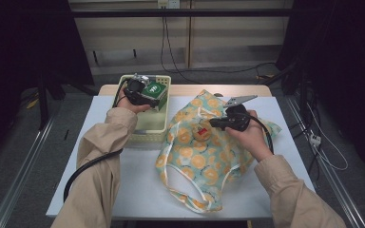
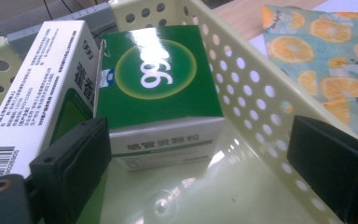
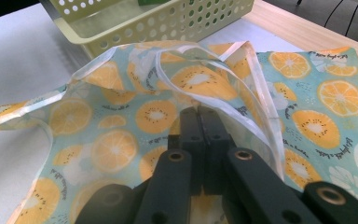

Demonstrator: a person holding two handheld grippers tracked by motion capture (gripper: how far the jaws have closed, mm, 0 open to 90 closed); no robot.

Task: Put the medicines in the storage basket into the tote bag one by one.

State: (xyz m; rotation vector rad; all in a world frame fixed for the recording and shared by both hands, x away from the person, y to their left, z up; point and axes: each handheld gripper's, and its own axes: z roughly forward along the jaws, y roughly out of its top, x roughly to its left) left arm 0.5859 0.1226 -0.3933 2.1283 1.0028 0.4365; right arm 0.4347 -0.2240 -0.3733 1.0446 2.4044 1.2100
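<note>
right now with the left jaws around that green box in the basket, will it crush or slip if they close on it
The green box looks like thin glossy cardboard, so it probably dents under a hard squeeze. Its shiny faces may slide on the pads, though flat sides should seat well. It leans against the white box in the basket, so lifting it could tip that one. The left gripper stands open around it.
</note>
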